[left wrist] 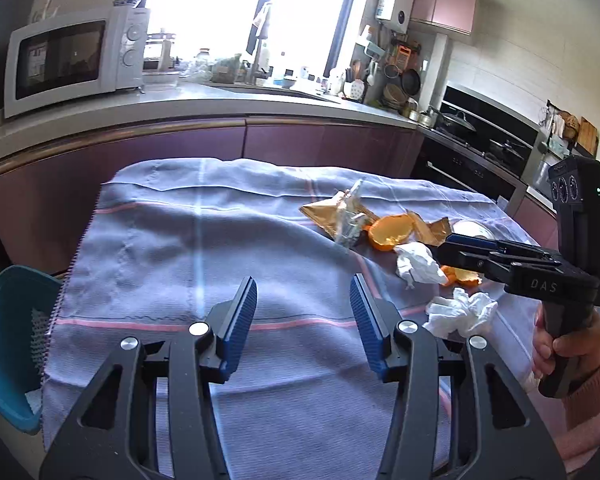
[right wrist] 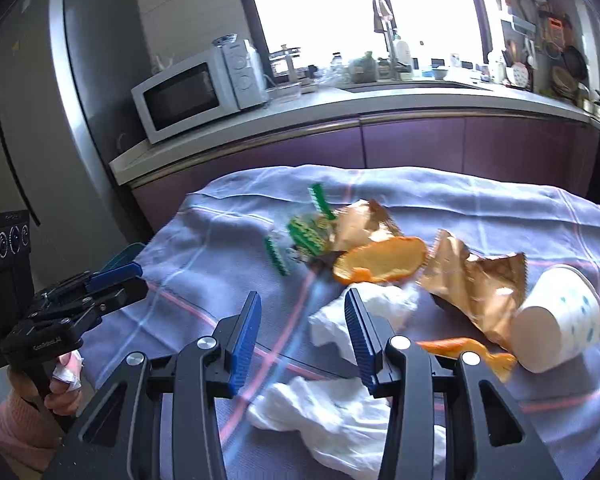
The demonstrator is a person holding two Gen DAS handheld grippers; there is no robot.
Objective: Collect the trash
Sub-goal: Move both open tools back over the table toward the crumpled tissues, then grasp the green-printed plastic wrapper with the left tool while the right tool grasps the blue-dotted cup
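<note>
Trash lies on a blue-grey cloth (left wrist: 204,240) over a table: crumpled white tissues (right wrist: 364,308) (left wrist: 460,312), orange peel (right wrist: 384,260) (left wrist: 392,232), gold wrappers (right wrist: 476,280) (left wrist: 328,216), a green-printed clear wrapper (right wrist: 308,232) and a tipped paper cup (right wrist: 560,320). My left gripper (left wrist: 303,304) is open and empty over bare cloth, left of the pile. My right gripper (right wrist: 302,316) is open and empty, its right finger just above a tissue; it also shows in the left wrist view (left wrist: 460,246).
A teal bin (left wrist: 8,344) stands at the table's left edge. A purple kitchen counter (right wrist: 380,108) with a microwave (left wrist: 72,60) runs behind, a stove (left wrist: 480,140) to the right and a fridge (right wrist: 60,100) to the left.
</note>
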